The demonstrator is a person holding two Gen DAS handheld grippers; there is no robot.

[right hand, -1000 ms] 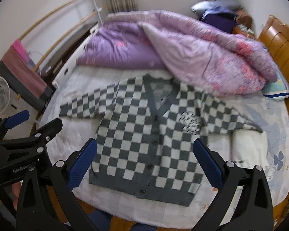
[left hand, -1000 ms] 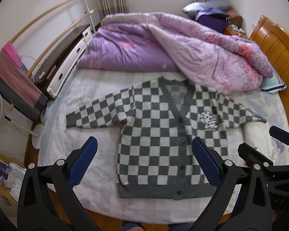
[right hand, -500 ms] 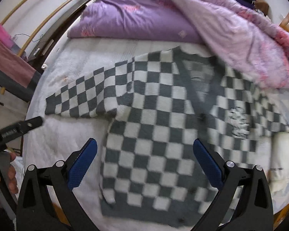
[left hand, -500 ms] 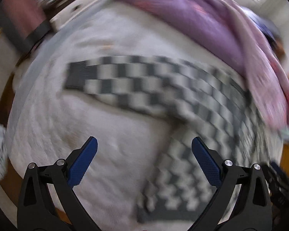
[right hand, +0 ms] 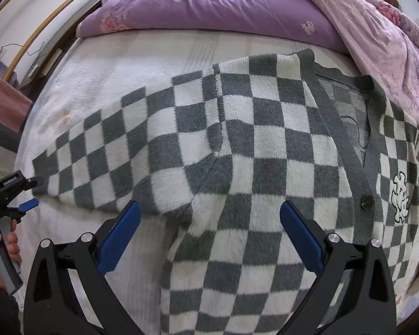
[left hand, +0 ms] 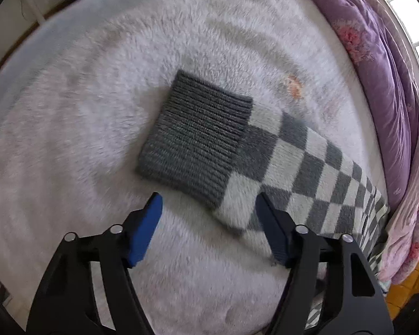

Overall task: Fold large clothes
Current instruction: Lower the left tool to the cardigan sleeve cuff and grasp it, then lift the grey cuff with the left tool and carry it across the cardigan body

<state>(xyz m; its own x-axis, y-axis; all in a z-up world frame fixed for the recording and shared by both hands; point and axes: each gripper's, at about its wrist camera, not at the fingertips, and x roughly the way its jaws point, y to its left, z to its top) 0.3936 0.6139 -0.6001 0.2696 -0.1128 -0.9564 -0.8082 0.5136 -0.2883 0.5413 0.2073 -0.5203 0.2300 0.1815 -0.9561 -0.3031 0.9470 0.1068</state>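
A grey-and-white checked cardigan (right hand: 265, 145) lies flat, front up, on a white fluffy blanket (left hand: 97, 111). Its left sleeve ends in a ribbed grey cuff (left hand: 195, 136). My left gripper (left hand: 208, 203) hovers just over the near corner of that cuff. Its jaws are closing, the sleeve's edge lies between them, and the pads are not pressing on it. From the right wrist, the left gripper (right hand: 32, 192) shows at the sleeve's end, held by a hand (right hand: 0, 245). My right gripper (right hand: 209, 208) stands open above the armpit, where the sleeve meets the body.
A purple quilt (right hand: 209, 2) and a pink flowered duvet (right hand: 377, 28) are heaped along the far side of the bed. The same quilt (left hand: 391, 83) runs down the right of the left wrist view. Wooden floor (left hand: 402, 293) shows past the bed's edge.
Both grippers have come down close to the bed. The left one swung out to the sleeve cuff, rolled, and its jaws narrowed. The right one dropped over the armpit.
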